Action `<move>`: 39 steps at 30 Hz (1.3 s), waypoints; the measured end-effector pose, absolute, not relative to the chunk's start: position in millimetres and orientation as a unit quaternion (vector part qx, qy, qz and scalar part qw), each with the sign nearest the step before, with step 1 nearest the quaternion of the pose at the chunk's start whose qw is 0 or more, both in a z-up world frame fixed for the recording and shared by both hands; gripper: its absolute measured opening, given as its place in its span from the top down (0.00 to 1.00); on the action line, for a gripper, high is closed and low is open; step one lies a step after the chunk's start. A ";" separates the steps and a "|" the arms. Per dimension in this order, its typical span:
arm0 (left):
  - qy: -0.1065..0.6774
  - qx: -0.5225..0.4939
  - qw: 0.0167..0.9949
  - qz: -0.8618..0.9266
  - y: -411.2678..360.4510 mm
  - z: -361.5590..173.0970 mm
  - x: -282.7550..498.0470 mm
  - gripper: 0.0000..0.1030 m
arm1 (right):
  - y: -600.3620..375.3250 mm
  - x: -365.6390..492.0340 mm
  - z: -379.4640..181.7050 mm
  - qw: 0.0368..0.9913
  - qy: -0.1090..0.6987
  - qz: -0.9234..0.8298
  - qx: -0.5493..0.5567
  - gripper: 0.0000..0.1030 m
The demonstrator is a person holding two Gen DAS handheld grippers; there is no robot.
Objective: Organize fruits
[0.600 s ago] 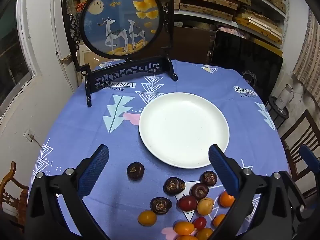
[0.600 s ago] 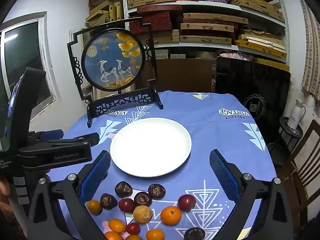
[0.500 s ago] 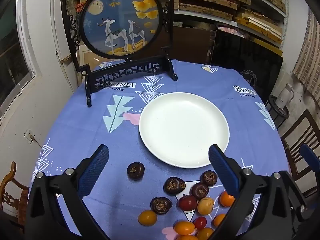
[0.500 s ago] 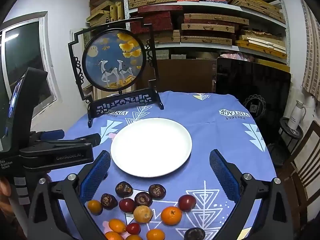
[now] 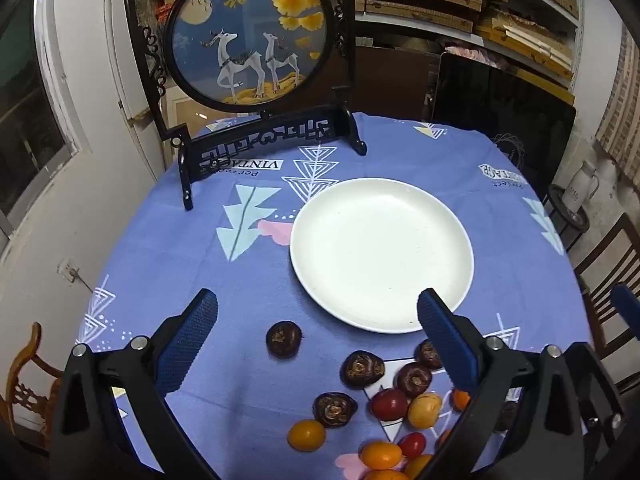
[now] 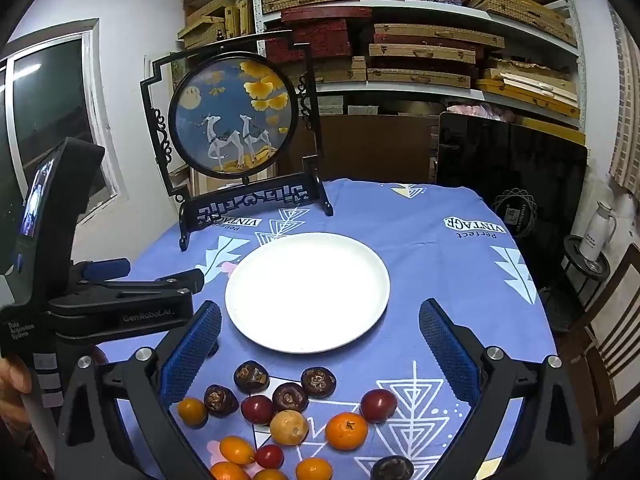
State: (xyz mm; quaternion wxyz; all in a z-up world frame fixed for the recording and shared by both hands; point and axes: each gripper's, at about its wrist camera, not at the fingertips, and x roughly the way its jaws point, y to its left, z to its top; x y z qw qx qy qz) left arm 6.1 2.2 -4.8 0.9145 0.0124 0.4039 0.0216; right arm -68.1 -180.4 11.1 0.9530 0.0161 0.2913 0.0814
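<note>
Blue tablecloth (image 5: 168, 264), both hand-held grippers (image 5: 316, 320) (image 6: 320, 332) wide apart, empty

The white plate (image 5: 382, 254) lies bare with open cloth all round it, the only tall obstacle being the framed deer screen (image 5: 256, 40) at its eleven o'clock, while fruit (image 6: 288, 426) crowds the table edge (image 6: 520, 344) at six o'clock.
</note>
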 end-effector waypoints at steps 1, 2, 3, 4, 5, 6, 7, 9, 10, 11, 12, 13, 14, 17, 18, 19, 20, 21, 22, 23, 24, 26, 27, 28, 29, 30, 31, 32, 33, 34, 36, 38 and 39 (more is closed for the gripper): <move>0.403 0.011 0.915 0.020 2.7 -4.8 6.1 0.05 | -180.4 -68.6 10.7 0.953 0.291 0.082 0.016 0.03; 0.402 0.010 0.915 0.020 3.4 -4.7 6.1 0.05 | -180.2 -67.5 10.1 0.952 0.293 0.082 0.016 0.03; 0.400 0.010 0.916 0.022 2.6 -4.9 5.4 0.05 | -180.2 -66.7 9.6 0.952 0.294 0.082 0.017 0.03; 0.398 0.010 0.917 0.022 3.5 -4.7 5.4 0.05 | -180.5 -67.4 8.9 0.952 0.294 0.083 0.017 0.03; 0.398 0.010 0.917 0.022 3.1 -3.9 6.0 0.05 | -180.3 -66.9 8.3 0.951 0.295 0.084 0.017 0.03; 0.399 0.009 0.917 0.021 3.9 -4.0 6.5 0.05 | -180.0 -65.7 7.9 0.951 0.297 0.085 0.018 0.03; 0.399 0.008 0.916 0.022 4.3 -3.9 6.8 0.05 | -179.7 -65.3 7.4 0.951 0.298 0.086 0.018 0.03; 0.397 0.007 0.917 0.025 5.6 -4.4 6.7 0.05 | -178.8 -64.5 6.7 0.950 0.300 0.089 0.018 0.03; 0.398 0.006 0.917 0.026 6.3 -4.8 6.8 0.05 | -178.3 -64.4 6.3 0.949 0.301 0.090 0.018 0.03; 0.399 0.006 0.917 0.025 6.2 -4.9 6.8 0.05 | -177.7 -64.8 6.2 0.949 0.300 0.091 0.018 0.03; 0.399 0.006 0.917 0.025 5.5 -5.4 6.3 0.05 | -177.5 -65.1 6.0 0.949 0.300 0.092 0.018 0.03; 0.398 0.006 0.917 0.025 5.2 -5.7 5.9 0.05 | -177.4 -65.2 5.8 0.949 0.300 0.092 0.018 0.03; 0.397 0.007 0.918 0.026 4.8 -5.7 5.7 0.05 | -177.1 -65.1 5.8 0.949 0.300 0.092 0.018 0.03; 0.395 0.004 0.918 0.023 3.4 -6.1 4.9 0.05 | -176.9 -65.4 5.8 0.950 0.300 0.090 0.017 0.03; 0.396 0.004 0.918 0.022 2.8 -6.3 5.0 0.05 | -176.8 -65.2 5.8 0.950 0.300 0.090 0.017 0.03; 0.396 0.005 0.918 0.022 2.2 -6.6 5.1 0.05 | -176.6 -64.9 5.6 0.949 0.300 0.090 0.017 0.03; 0.396 0.006 0.918 0.022 1.5 -6.7 4.8 0.05 | -176.8 -65.1 5.8 0.949 0.301 0.090 0.017 0.03; 0.396 0.007 0.918 0.022 0.9 -6.8 4.8 0.05 | -176.6 -65.4 5.4 0.949 0.301 0.090 0.018 0.03; 0.396 0.007 0.918 0.022 0.5 -6.8 4.7 0.05 | -176.5 -65.6 5.0 0.949 0.301 0.089 0.018 0.03; 0.395 0.007 0.918 0.022 -0.2 -7.1 3.5 0.05 | -175.8 -65.6 4.6 0.949 0.301 0.089 0.019 0.03; 0.395 0.007 0.918 0.023 -0.3 -7.0 3.6 0.05 | -178.1 -67.1 4.0 0.949 0.301 0.090 0.020 0.03; 0.394 0.007 0.919 0.023 -0.5 -6.9 3.3 0.05 | -178.9 -67.9 3.5 0.949 0.302 0.090 0.020 0.03; 0.394 0.007 0.919 0.023 -0.7 -6.8 3.2 0.05 | -178.9 -68.0 3.4 0.949 0.302 0.091 0.020 0.03; 0.393 0.006 0.919 0.023 -0.7 -6.8 3.4 0.05 | -178.9 -67.9 3.5 0.949 0.301 0.090 0.020 0.03; 0.393 0.006 0.919 0.023 -0.6 -6.4 3.1 0.05 | -178.5 -68.1 3.4 0.949 0.301 0.091 0.020 0.03; 0.393 0.006 0.919 0.023 -0.6 -6.4 2.9 0.05 | -178.3 -67.9 3.1 0.949 0.302 0.091 0.019 0.03; 0.393 0.006 0.919 0.023 -0.9 -6.6 2.9 0.05 | -178.3 -68.2 2.6 0.949 0.302 0.091 0.019 0.03; 0.393 0.006 0.919 0.022 -0.9 -6.5 2.6 0.05 | -178.6 -69.1 2.6 0.949 0.302 0.091 0.019 0.03; 0.392 0.006 0.920 0.022 -0.7 -6.4 2.6 0.05 | -178.7 -69.2 2.8 0.949 0.302 0.091 0.020 0.03; 0.392 0.007 0.920 0.022 -1.2 -6.7 2.6 0.05 | -178.5 -69.3 2.2 0.949 0.302 0.091 0.020 0.03; 0.393 0.007 0.919 0.021 -0.8 -6.4 2.6 0.05 | -178.3 -69.5 1.7 0.949 0.302 0.091 0.020 0.03; 0.393 0.007 0.919 0.021 -0.8 -6.2 2.5 0.05 | -178.5 -69.5 1.8 0.949 0.302 0.091 0.020 0.03; 0.393 0.007 0.919 0.022 -1.0 -6.2 2.5 0.05 | -178.5 -69.5 1.8 0.949 0.302 0.091 0.020 0.03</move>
